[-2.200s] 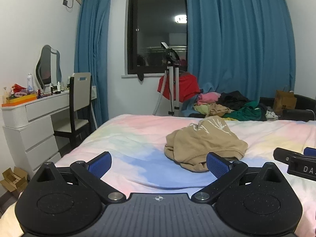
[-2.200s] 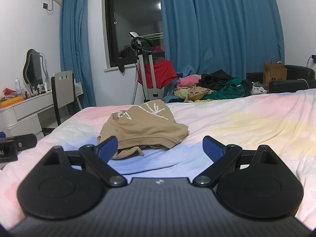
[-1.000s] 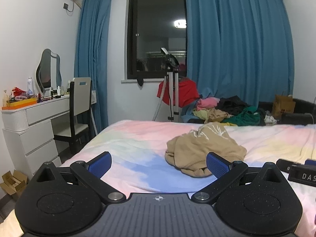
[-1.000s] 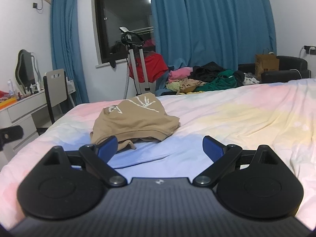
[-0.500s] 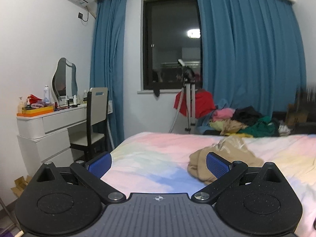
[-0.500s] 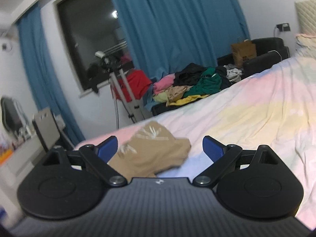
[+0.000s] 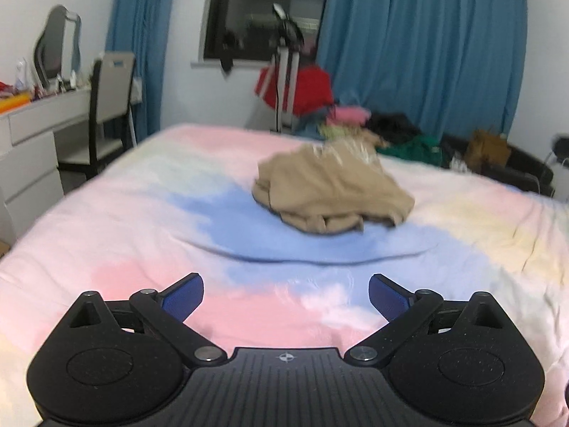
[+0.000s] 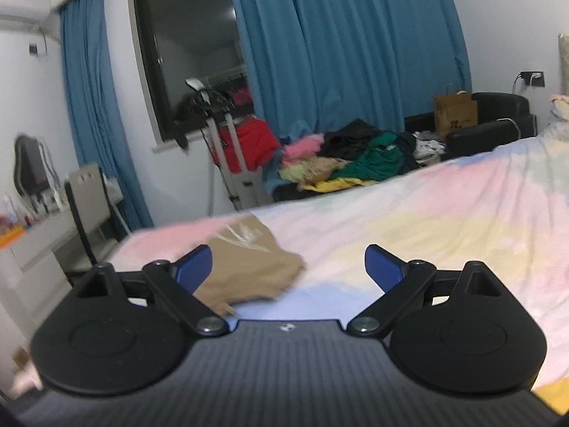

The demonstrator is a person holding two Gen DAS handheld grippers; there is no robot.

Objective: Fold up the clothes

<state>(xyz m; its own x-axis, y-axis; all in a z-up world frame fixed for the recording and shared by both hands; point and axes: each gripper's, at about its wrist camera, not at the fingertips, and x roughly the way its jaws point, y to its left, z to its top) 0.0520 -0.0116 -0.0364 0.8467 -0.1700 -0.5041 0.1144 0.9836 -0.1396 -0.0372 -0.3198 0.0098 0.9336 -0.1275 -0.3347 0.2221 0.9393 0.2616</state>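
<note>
So the tan shirt [image 7: 330,186] was sitting crumpled in a heap on the bed [image 7: 142,220], right over the blue patch of the sheet, and nothing had been folded at that point. From the left gripper [image 7: 286,293] the shirt lay straight ahead and a bit to the right, well apart from the tips, with only bare sheet between. From the right gripper [image 8: 288,265] it was ahead and off to the left, partly hidden behind the left-hand finger, and it looked nearer to this one, though honestly the fisheye made that hard to call. Both grippers were spread wide with nothing in them. The heap ran longer side to side than front to back in the left view, with a bunched edge hanging toward the camera, so my guess was the next move needed both tips to reach in and find corners to spread it flat first. Beyond the shirt there was a pile of clothes [image 8: 341,158], a red garment [image 7: 295,87] on a stand by the window, and a chair [image 7: 110,106] off to the left of the shirt. Nothing stood in the way.
</note>
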